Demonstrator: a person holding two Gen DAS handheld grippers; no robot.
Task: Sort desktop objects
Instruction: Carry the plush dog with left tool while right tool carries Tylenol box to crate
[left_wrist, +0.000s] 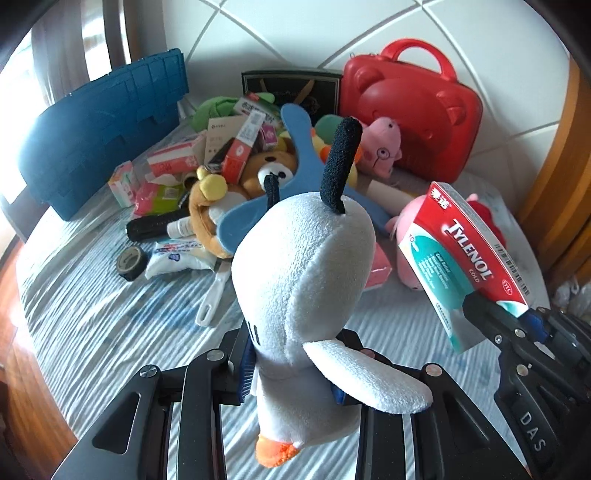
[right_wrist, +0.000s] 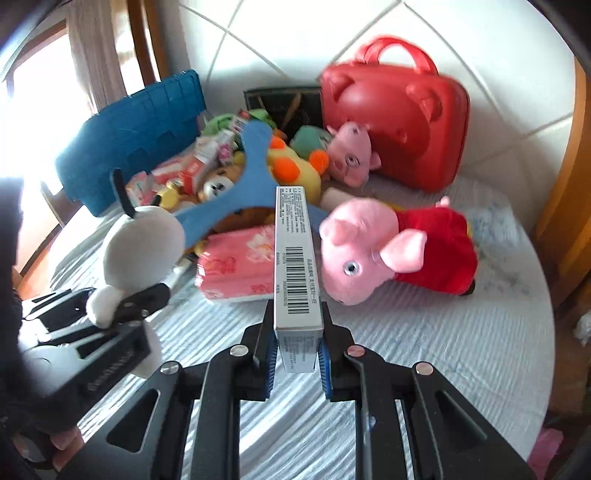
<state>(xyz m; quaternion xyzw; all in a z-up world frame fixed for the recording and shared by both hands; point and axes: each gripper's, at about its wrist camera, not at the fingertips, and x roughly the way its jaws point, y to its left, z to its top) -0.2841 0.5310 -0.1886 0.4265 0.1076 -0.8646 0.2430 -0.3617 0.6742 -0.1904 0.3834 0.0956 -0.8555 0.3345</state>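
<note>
Here both grippers are loaded above the table with the white ribbed cloth (right_wrist: 424, 343). The left gripper (left_wrist: 291, 373) is clamped on the neck of a soft white plush dog with black felt ears and an orange foot (left_wrist: 299, 280), its floppy ear draped over 1 finger. The right gripper (right_wrist: 297, 354) pinches the near end of a long red-and-teal cardboard Tylenol box (right_wrist: 295, 258), so most of the box juts forward past the blue pads.

The box is the weaker hold, in my judgement: smooth card, gripped at 1 end only, could pivot or slide out on a quick swing, and a hard squeeze may crush its thin walls. The plush is compressible and top-heavy, so it could sag or twist in the jaws and brush the pile.

That pile lies ahead: a blue plastic hanger (left_wrist: 295, 147), small medicine cartons, a brown bear plush (left_wrist: 271, 171), and a pink pig plush in a red dress (right_wrist: 388, 251) beside a pink tissue pack (right_wrist: 236, 269). Behind stand a rigid blue crate (left_wrist: 107, 125) and a glossy red bear-embossed case (left_wrist: 413, 114), both likely sorting bins; which takes what is unclear.
</note>
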